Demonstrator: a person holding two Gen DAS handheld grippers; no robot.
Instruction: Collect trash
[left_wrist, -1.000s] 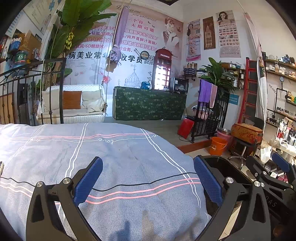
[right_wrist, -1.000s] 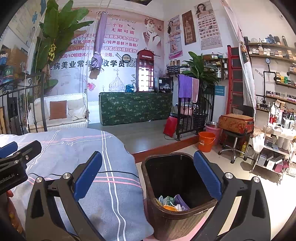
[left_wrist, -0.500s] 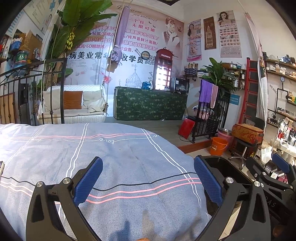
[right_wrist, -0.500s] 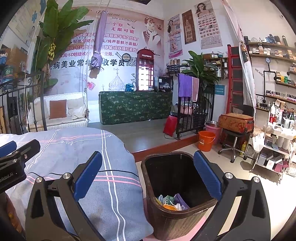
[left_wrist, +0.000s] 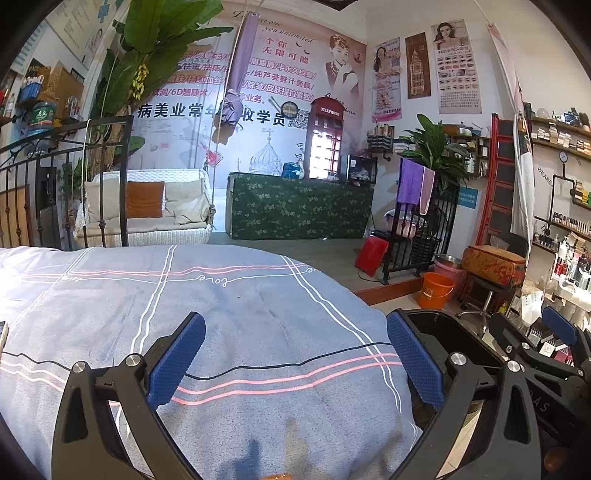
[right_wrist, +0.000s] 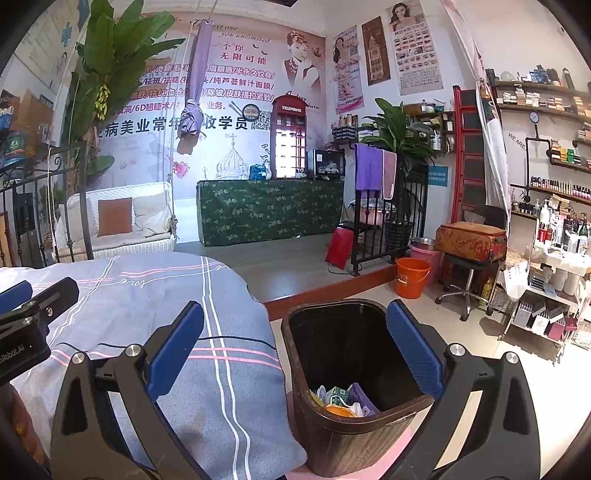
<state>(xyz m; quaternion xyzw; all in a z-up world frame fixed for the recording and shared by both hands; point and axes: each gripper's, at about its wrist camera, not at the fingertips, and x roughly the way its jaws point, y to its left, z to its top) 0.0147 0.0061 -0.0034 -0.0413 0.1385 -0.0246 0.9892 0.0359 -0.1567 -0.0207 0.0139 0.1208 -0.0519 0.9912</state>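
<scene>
A dark wood-look trash bin (right_wrist: 343, 439) stands on the floor at the bed's right corner. Several pieces of trash (right_wrist: 341, 400) lie at its bottom: green, purple, white and orange scraps. My right gripper (right_wrist: 295, 350) is open and empty, held above the bin's left rim. My left gripper (left_wrist: 295, 354) is open and empty over the grey-blue bedspread (left_wrist: 221, 314). The bin's rim (left_wrist: 461, 332) shows in the left wrist view behind the right finger. No loose trash shows on the bedspread.
A thin black cable (left_wrist: 280, 365) runs across the bedspread. An iron bed frame (left_wrist: 66, 177) stands at the left. An orange bucket (right_wrist: 412, 277), a stool (right_wrist: 467, 273) with a case, and a product cart (right_wrist: 550, 295) stand to the right on the floor.
</scene>
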